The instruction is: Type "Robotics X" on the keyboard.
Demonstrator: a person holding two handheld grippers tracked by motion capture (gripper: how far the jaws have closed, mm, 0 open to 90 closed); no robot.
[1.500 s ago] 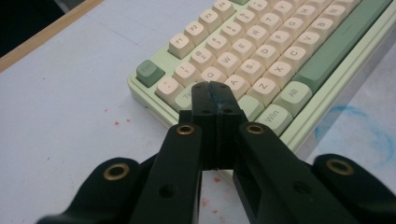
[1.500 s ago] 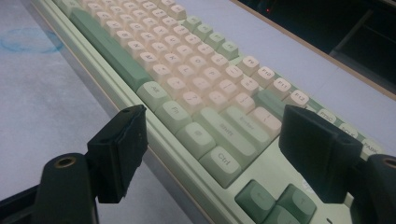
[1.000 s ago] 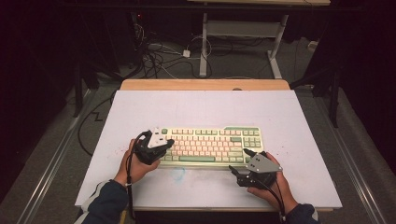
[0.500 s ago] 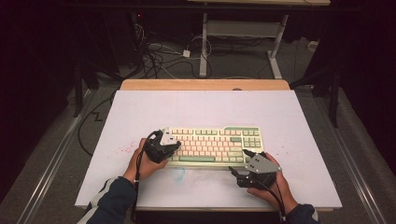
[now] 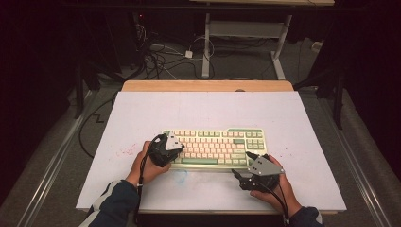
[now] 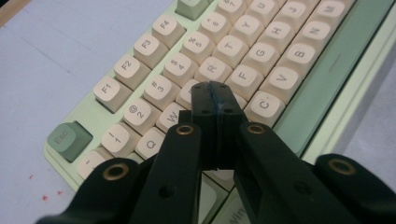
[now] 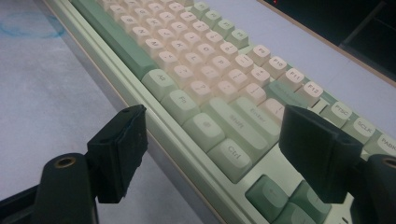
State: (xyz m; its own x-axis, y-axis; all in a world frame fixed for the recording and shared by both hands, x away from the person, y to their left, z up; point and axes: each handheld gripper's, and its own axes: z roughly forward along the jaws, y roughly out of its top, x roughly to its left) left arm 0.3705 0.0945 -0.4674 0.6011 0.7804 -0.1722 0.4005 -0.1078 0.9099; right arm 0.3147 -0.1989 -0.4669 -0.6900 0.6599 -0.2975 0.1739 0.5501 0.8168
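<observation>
Cream and green keyboard (image 5: 215, 146) lying near the front of the white desk (image 5: 142, 113), left tool (image 6: 215, 93) with jaws pressed together and empty, tips over the left letter keys, right tool (image 7: 212, 154) spread wide, empty, straddling the keyboard's right front corner

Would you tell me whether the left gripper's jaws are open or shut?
Shut. In the left gripper view the left gripper has its two black jaws pressed together with nothing between them, tips over the keyboard near the E and D keys.

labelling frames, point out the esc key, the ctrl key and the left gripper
esc key (image 6: 70, 139), left gripper view, its top face
ctrl key (image 7: 235, 158), right gripper view, its top face
left gripper (image 6: 215, 94), left gripper view, its closed fingertips
</observation>
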